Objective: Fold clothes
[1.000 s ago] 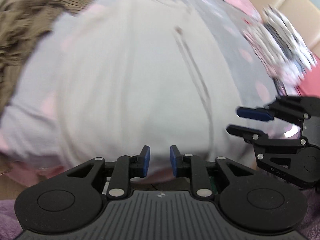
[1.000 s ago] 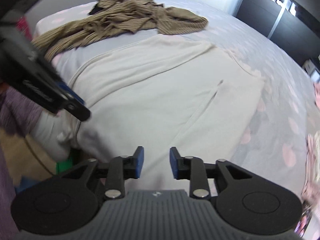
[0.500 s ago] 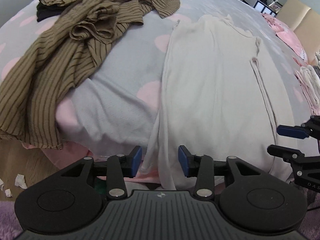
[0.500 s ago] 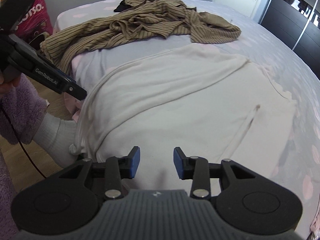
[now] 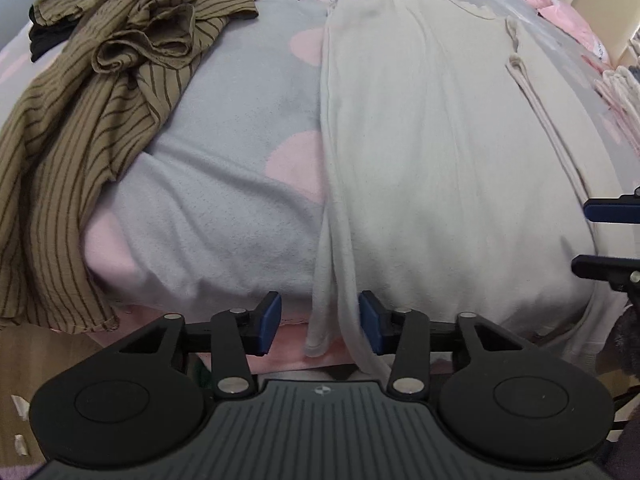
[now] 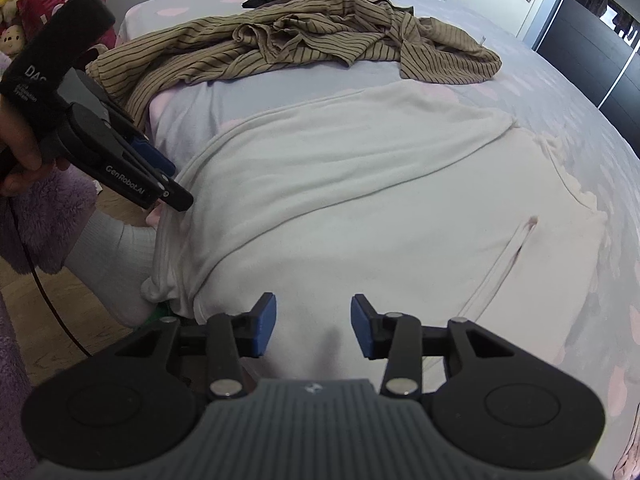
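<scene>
While the cream garment (image 5: 432, 152) is lying spread flat across the bed (image 5: 224, 184), its near hem draping over the bed's near edge, the left hand-held gripper (image 5: 319, 328) is hanging at that edge with its jaws having just been closing; the garment's folded side edge is sitting between the pads, though they are not yet pressing on it. The right hand-held gripper (image 6: 313, 326) is hovering over the hem further along, its jaws having just been opening, with nothing in them. Risk lies in the left pinch catching only the top layer, so the fold would be dragging unevenly. Grabbing the bedcover along with the cloth looks possible too, and a wide swing could be snagging the striped shirt (image 6: 304, 40) heaped toward the far corner.
</scene>
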### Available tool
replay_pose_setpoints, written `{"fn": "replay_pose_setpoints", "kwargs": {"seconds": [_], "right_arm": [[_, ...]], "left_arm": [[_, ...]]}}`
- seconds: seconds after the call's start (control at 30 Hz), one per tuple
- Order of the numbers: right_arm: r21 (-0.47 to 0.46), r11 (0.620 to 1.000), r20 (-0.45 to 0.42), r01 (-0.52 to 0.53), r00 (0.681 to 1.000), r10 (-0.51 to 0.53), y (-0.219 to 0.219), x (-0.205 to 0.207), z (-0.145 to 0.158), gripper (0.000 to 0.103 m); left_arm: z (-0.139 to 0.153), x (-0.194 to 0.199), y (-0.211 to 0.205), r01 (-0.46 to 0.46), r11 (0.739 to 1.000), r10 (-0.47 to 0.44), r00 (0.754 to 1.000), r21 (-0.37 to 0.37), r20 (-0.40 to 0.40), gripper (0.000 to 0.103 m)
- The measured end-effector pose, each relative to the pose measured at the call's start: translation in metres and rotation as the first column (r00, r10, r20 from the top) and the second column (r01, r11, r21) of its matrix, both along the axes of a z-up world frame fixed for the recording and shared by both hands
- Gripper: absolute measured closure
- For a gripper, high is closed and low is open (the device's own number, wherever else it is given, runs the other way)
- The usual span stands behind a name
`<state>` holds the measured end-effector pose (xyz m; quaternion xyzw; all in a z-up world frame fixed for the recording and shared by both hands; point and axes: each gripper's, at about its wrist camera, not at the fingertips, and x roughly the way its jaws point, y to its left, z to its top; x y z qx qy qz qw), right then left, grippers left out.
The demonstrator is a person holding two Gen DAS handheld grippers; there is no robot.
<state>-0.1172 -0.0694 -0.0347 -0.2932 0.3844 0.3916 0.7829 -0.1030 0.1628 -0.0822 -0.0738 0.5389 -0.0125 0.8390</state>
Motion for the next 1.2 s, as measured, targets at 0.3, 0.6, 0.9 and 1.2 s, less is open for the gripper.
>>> {"fn": "replay_pose_setpoints", "kwargs": {"seconds": [0.3,0.6,0.9,1.2], "right_arm": [[0.010,1.000,0.010,0.012,1.000,-0.012,-0.005,-0.001,0.005,0.056],[0.066,0.989,-0.040,0.130,0.991,-0.128,-0.025,0.016,0.015,0.056],[0.128,0.924,-0.134,0.360,0.929,-0.344,-0.059,0.044,0.018,0.065],[0.266,0.792,-0.476,0.550,0.789,-0.389,-0.082,0.068,0.010,0.070]], "left_arm": [[0.021,-0.012,-0.009,0.071,0.997,-0.071,0.997,0.003,0.022,0.099],[0.073,0.005,-0.045,0.247,0.962,-0.234,0.966,-0.116,0.112,0.099],[0.056,0.040,-0.114,0.396,0.909,-0.384,0.917,-0.129,0.109,0.099],[0.044,0.035,-0.140,0.443,0.889,-0.436,0.896,-0.113,0.081,0.099]]}}
